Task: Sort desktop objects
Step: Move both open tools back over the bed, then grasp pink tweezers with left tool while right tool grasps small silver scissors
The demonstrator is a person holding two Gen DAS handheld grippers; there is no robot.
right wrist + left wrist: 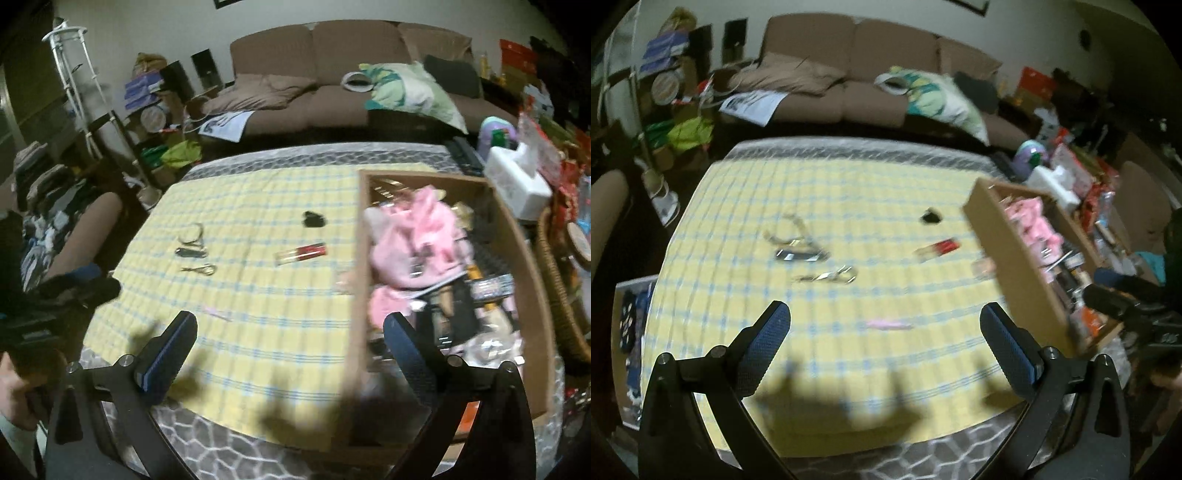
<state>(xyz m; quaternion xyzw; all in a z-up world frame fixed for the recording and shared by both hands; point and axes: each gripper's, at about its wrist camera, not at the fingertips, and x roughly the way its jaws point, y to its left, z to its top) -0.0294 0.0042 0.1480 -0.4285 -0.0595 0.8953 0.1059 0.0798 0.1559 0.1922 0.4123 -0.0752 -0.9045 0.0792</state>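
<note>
Small objects lie spread on a yellow checked cloth (849, 206) (258, 332): a red and clear tube (938, 249) (301, 253), a small black lump (931, 216) (314, 219), a pocket knife (801, 254) (192, 252), a metal tool with curved handles (792, 230) (194, 236), small scissors (831, 275) (201, 269) and a thin pink item (888, 325) (218, 314). A cardboard box (1015, 273) (360, 258) at the right holds pink cloth and other bits. My left gripper (886, 325) and my right gripper (290, 332) both hang open above the near part of the cloth, with nothing between their fingers.
A brown sofa (857, 74) (332, 74) with pillows stands behind the table. Clutter, a white tissue box (517, 181) and a wicker basket (554, 277) crowd the right side. My right gripper shows at the right edge (1126, 299) of the left view, my left one at the left edge (74, 288) of the right view.
</note>
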